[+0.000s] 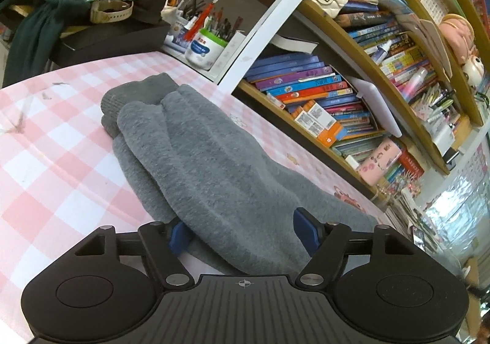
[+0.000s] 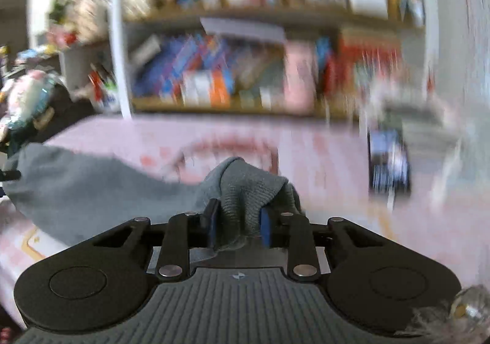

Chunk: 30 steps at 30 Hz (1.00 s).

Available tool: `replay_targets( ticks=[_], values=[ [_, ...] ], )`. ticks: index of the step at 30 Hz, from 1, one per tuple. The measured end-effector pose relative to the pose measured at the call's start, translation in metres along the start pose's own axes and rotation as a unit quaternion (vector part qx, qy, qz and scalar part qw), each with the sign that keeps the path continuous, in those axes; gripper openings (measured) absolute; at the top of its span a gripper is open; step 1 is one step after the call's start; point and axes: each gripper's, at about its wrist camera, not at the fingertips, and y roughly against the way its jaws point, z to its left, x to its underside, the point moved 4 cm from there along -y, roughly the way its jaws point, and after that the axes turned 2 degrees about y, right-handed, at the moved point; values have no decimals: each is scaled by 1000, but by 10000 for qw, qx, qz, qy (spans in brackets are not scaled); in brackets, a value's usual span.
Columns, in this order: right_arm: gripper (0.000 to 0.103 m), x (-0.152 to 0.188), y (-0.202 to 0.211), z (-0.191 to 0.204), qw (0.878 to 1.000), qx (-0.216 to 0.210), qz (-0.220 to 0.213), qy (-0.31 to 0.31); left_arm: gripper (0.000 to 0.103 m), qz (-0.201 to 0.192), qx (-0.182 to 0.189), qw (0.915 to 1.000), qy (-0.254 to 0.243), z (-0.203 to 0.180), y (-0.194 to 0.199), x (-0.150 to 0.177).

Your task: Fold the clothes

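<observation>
Grey fleece trousers [image 1: 196,157] lie folded lengthwise on the pink checked tablecloth [image 1: 55,141], ribbed cuffs at the far end. My left gripper [image 1: 242,230] is open, its blue pads either side of the near end of the cloth. In the blurred right wrist view, my right gripper [image 2: 239,221] is shut on a ribbed grey end of the trousers [image 2: 248,187] and holds it above the table. The rest of the garment [image 2: 76,184] trails to the left.
A bookshelf [image 1: 333,105] packed with books runs along the table's far side. A pen holder and a white jar [image 1: 203,50] stand at the far corner. Bags and a dark cloth [image 1: 36,34] pile at the far left. A dark device [image 2: 389,160] lies on the table at right.
</observation>
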Motion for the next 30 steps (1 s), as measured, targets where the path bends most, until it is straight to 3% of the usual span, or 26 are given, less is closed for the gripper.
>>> replay_targets(
  ticks=[2,5,6,8,13,16,18,19,20,22,26,28,30],
  values=[
    [29,3,-7,6,9990,249,117,349,72,-16,17,10000,-1,0,0,1],
    [36,35,-44,-3,9914,464,1165,366,73,-8,27,10000,22,0,0,0],
    [40,43,-49,-8,9895,496,1330,261,73,-5,21,10000,29,0,1,0],
    [53,47,-48,-17,9904,562,1259,75,74,-19,-33,10000,44,1,3,-1],
    [60,27,-34,-7,9940,833,525,479,79,-97,-263,9996,57,1,6,-4],
    [60,16,-38,16,9954,545,174,773,78,-125,-413,9989,162,6,7,-4],
    [57,12,-46,31,9957,262,41,888,75,-232,-615,9972,361,11,9,-7],
    [51,12,-52,40,9955,122,8,943,74,-274,-687,9961,472,14,10,-9],
    [34,12,-59,49,9951,22,-25,988,74,-307,-712,9951,616,17,11,-11],
    [20,13,-72,64,9945,-113,-23,1040,66,-357,-716,9925,923,23,11,-15],
    [17,21,-91,82,9947,-489,276,867,46,-462,-818,9857,1397,34,2,-25],
    [17,28,-98,85,9942,-560,472,788,26,-474,-847,9842,1479,38,-4,-28],
    [17,37,-105,84,9932,-638,687,692,13,-507,-746,9863,1385,36,-7,-31]
  ],
)
